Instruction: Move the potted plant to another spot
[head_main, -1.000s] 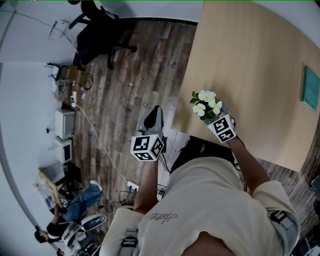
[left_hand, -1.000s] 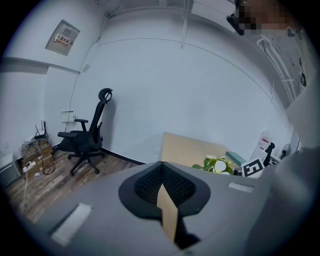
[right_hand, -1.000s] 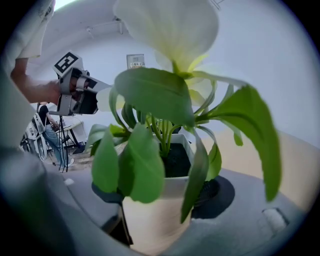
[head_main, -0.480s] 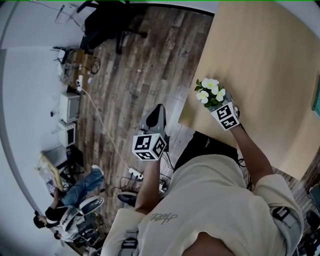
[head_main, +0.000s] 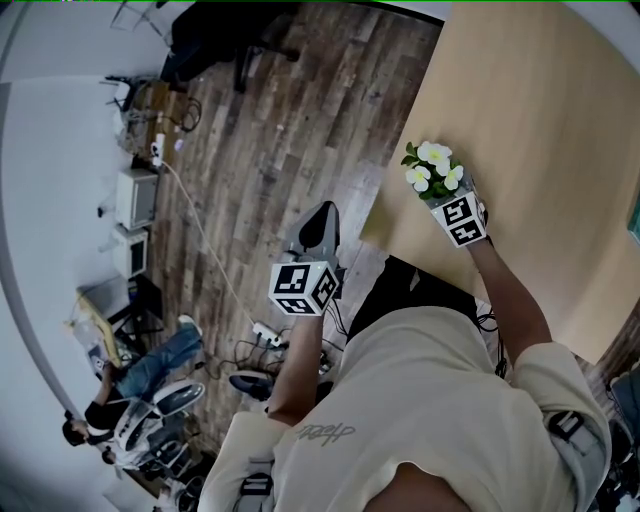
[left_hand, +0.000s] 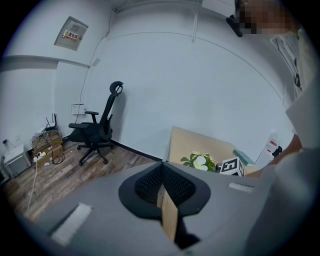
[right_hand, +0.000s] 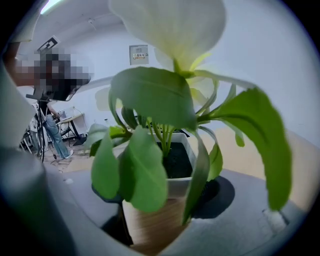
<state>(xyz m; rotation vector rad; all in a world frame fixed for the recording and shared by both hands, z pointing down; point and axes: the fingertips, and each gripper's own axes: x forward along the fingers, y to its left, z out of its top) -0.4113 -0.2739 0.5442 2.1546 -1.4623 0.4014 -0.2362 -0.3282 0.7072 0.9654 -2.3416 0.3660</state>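
Right gripper (head_main: 447, 202) grasps the potted plant (head_main: 433, 170), jaws spread around the pot (right_hand: 159, 212), one pad on each side of its tan lower wall. White flowers and green leaves stick up past the jaws. The plant sits over the light wood table (head_main: 560, 110), by its left edge near the corner closest to the person; can't tell if the pot base touches the tabletop. Left gripper (head_main: 321, 214) is off the table, beyond that corner, over the wood plank floor (head_main: 270, 150), jaws clenched together. Black office chair (left_hand: 97, 132) stands by the far wall.
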